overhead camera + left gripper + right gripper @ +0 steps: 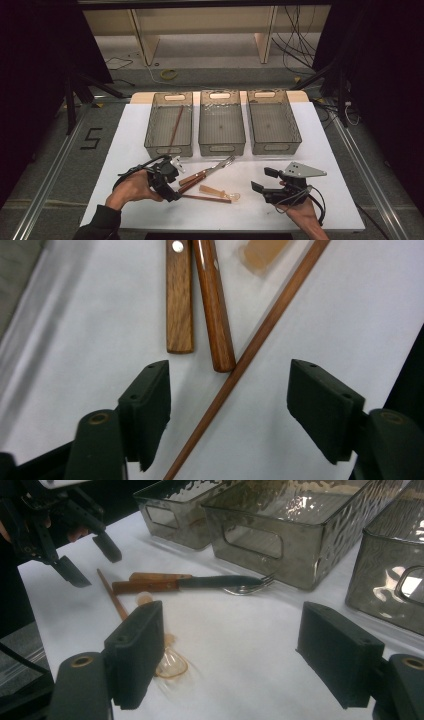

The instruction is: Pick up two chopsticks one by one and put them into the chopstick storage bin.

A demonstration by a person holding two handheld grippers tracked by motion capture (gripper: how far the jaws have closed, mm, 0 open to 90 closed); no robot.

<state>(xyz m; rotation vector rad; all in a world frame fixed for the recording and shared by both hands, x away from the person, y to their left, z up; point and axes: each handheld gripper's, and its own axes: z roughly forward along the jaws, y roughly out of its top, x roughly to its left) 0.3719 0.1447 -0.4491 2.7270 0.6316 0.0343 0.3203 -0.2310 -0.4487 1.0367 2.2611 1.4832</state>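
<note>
Left gripper (227,390), jaws spread and straddling a brown chopstick (252,347) lying on the white table (130,130) beside two wooden-handled utensils (200,176), pads clear of it; right gripper (263,179), jaws spread, nothing between them, near the front edge.

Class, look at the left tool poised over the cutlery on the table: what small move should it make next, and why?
Probably lower the left tool a little further and close on the chopstick. The chopstick already lies between its open jaws, which do not yet touch it, and a matching chopstick sits in the left bin.
</note>
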